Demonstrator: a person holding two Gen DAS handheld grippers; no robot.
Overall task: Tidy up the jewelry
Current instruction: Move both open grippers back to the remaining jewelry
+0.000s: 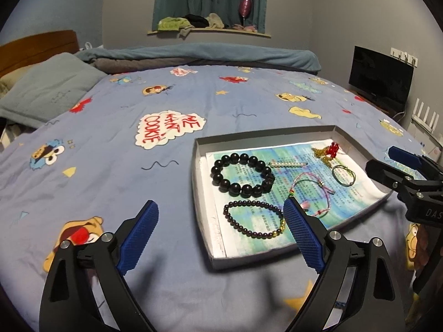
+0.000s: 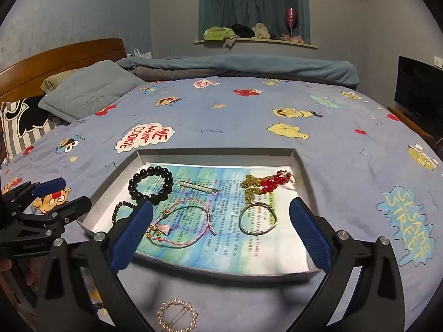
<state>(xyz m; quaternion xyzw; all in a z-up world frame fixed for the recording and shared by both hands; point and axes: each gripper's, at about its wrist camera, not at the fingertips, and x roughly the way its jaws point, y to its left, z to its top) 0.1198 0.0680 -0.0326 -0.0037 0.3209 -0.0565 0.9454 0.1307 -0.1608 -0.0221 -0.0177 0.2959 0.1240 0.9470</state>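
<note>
A shallow grey box tray point(image 1: 200, 193) point(image 2: 221, 151) lined with a printed paper lies on the bedspread. In it are a big black bead bracelet point(image 1: 242, 173) point(image 2: 151, 184), a thin dark bead bracelet point(image 1: 253, 219) point(image 2: 121, 207), a pearl bar clip point(image 1: 288, 164) point(image 2: 198, 186), a pink cord bracelet point(image 1: 311, 191) point(image 2: 182, 225), a ring-shaped bangle point(image 1: 343, 175) point(image 2: 257, 218) and a gold chain with red beads point(image 1: 328, 151) point(image 2: 265, 184). A round gold clip point(image 2: 177, 318) lies on the bed in front of the tray. My left gripper point(image 1: 221, 218) point(image 2: 62, 192) is open and empty at the tray's left. My right gripper point(image 2: 221, 213) point(image 1: 387, 161) is open and empty over the tray's near edge.
The blue cartoon-print bedspread point(image 1: 110, 166) covers the bed. Pillows point(image 2: 88, 94) and a wooden headboard point(image 2: 61, 61) are at the far left, a rolled blanket point(image 2: 235, 67) along the far side. A dark screen point(image 1: 379, 77) stands at the right, and a window ledge point(image 2: 257, 41) holds clothes.
</note>
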